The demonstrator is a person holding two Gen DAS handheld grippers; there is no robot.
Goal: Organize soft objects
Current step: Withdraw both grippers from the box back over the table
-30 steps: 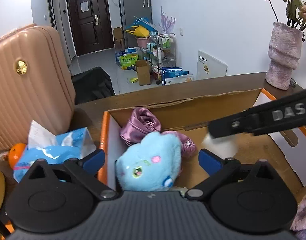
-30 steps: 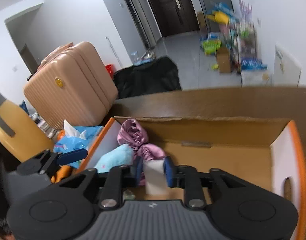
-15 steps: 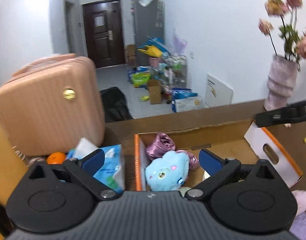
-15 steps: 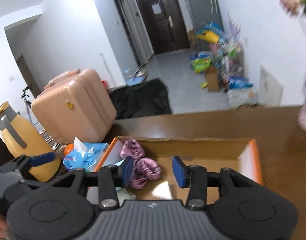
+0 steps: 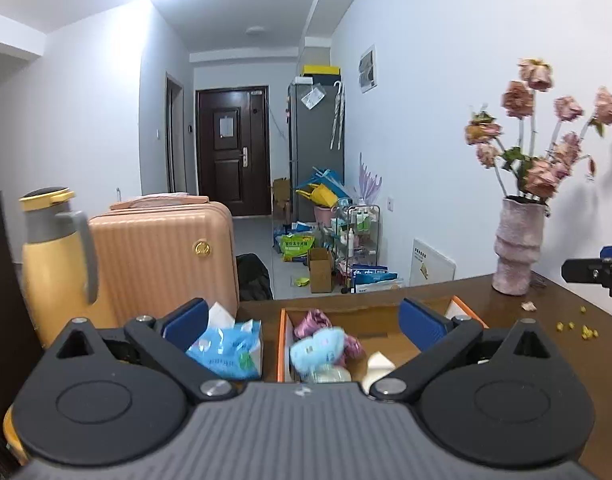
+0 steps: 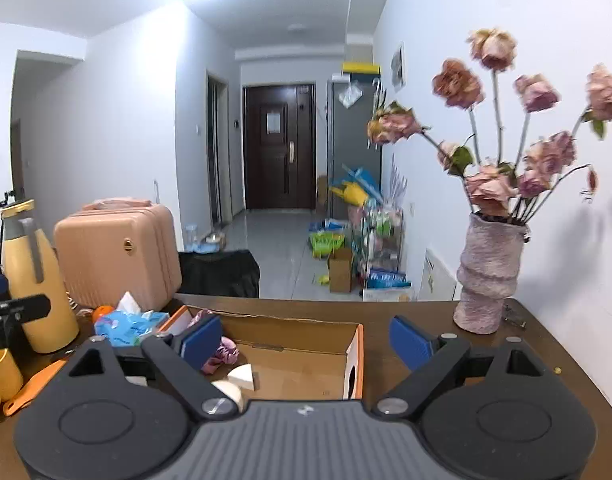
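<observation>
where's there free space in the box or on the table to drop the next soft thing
Free: the cardboard box floor between the white sponge wedge and its orange-edged end wall; also bare table between the box and the vase. Crowded: the box's other end, with the blue plush and pink cloth, and the table beyond by the tissue pack and yellow flask.

The left tool (image 5: 304, 322) hides part of the blurred blue plush (image 5: 317, 348).
</observation>
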